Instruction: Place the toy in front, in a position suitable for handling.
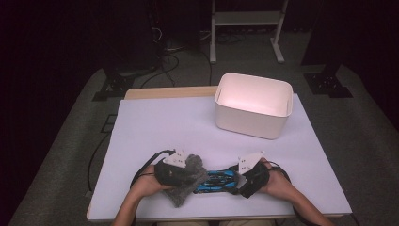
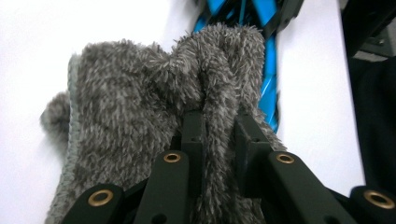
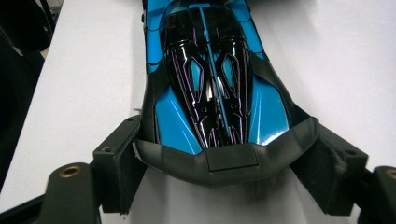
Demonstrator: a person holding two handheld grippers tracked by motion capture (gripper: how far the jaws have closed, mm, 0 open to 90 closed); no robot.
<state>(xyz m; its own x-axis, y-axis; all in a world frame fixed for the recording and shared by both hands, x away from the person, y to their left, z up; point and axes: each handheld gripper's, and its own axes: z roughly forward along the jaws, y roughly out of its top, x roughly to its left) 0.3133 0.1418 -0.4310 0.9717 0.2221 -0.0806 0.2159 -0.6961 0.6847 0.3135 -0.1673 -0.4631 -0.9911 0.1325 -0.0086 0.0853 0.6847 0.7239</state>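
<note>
- One fuzzy grey cloth (image 2: 140, 116) is counted, lying near the front edge of the tabletop (image 1: 160, 127), on the person's left.
- One blue and black toy car (image 1: 217, 180) is counted, lying lengthwise between the two claws, just beside the cloth and perhaps partly under its edge; the overlap is hard to make out from the high view.
- One white bin (image 1: 252, 106) is counted, standing at the far right of the tabletop, well apart from the car and the cloth.
- Two claws are counted, one in each hand.
- The left claw (image 2: 219, 126) is seen pinched narrow on a raised fold of the cloth, with the pile squeezed between its black jaws.
- In the left gripper view the blue body of the car is seen just beyond the cloth, and much of the car is hidden by the bunched pile.
- The right claw (image 3: 229, 154) is spread wide around one end of the car, with a jaw set against each side of the black end piece, so the car is gripped across its width.
- In the right gripper view the glossy black top with thin purple lines is shown running away from the claw, and the car is seen resting on the white tabletop.
- Two forearms are seen entering from the bottom of the high view, each hand wrapped round its claw.
- Beyond the tabletop, a white frame (image 1: 247, 19) and dark cables (image 1: 164, 61) are seen on the grey floor.
- Nothing is seen standing between the car and the bin; bare white surface lies there.
</note>
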